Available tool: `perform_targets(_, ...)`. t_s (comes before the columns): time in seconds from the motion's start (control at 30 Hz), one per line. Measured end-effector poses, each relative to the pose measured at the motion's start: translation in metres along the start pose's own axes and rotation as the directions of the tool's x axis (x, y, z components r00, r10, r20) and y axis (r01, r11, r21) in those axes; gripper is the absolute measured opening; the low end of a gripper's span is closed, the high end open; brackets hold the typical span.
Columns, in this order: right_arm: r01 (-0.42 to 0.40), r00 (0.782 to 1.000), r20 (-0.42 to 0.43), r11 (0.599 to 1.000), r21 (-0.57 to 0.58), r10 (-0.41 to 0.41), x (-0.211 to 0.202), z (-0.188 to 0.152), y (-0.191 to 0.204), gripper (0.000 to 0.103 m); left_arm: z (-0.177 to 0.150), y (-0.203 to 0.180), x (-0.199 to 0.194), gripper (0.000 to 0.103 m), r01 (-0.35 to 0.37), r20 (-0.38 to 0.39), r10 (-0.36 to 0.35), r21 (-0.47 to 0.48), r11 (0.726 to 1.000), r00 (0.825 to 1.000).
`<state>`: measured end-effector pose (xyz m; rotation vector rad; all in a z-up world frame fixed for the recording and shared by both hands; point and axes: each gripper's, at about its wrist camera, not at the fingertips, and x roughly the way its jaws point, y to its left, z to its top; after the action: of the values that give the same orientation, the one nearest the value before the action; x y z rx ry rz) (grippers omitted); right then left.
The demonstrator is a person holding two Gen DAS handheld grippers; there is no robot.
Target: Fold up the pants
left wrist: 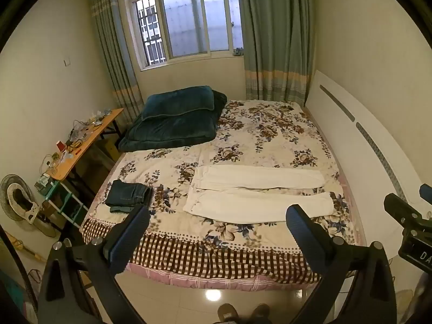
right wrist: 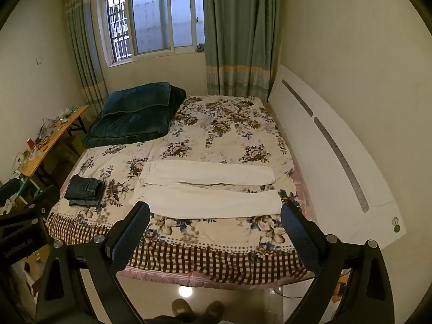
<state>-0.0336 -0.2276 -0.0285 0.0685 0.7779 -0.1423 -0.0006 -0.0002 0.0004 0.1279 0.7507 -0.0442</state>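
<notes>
Both grippers are held up off the bed, near its foot edge, tilted down toward the mattress. The left gripper (left wrist: 217,216) has its fingers (left wrist: 129,236) spread wide with nothing between them, and the right gripper (right wrist: 216,214) is the same, fingers (right wrist: 297,232) wide apart and holding nothing. In the left view you can spot the right one's black body poking in at the right edge.

The white cotton pants (left wrist: 256,191) lie flat on the bed with the floral cream bedspread (left wrist: 270,135), both legs stretched out side by side toward the white headboard (left wrist: 359,145), waistband toward the left. They sit just past the fingers, not touched by either gripper.

A folded pair of dark blue jeans (left wrist: 128,195) rests near the bed's left corner, apart from the white pair. A dark teal plush blanket (left wrist: 175,118) is piled at the far left by the window.
</notes>
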Motion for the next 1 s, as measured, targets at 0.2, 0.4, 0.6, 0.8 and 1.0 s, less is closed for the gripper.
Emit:
perform_targets(0.2, -0.004, 1.000, -0.001, 1.000, -0.004, 0.004, -0.0010, -0.0002, -0.0002, 0.099, -0.0008, 0.0012, -0.0008, 0.103, 0.003, 0.001, -0.003, -0.002, 1.000, 1.000)
perform_targets(0.4, -0.005, 1.000, 0.002, 1.000, 0.000, 0.005, -0.0025, -0.0006, -0.0017, 0.099, -0.0010, 0.0017, -0.0011, 0.103, 0.006, 0.004, -0.006, -0.007, 1.000, 1.000)
perform_targets(0.6, -0.004, 1.000, 0.001, 1.000, -0.005, 0.004, -0.0043, 0.0015, 0.0010, 0.099, -0.0013, 0.0016, -0.0012, 0.103, 0.005, 0.008, -0.005, -0.008, 1.000, 1.000)
perform_targets(0.8, -0.004, 1.000, 0.002, 1.000, 0.000, 0.004, -0.0079, 0.0048, 0.0040, 0.099, -0.0015, 0.0021, -0.0017, 0.103, 0.009, 0.010, -0.009, -0.011, 1.000, 1.000)
perform_targets(1.0, -0.017, 1.000, 0.003, 1.000, 0.002, 0.017, -0.0083, 0.0059, 0.0049, 0.099, -0.0019, 0.0026, -0.0019, 0.103, 0.007, 0.013, -0.007, -0.013, 1.000, 1.000)
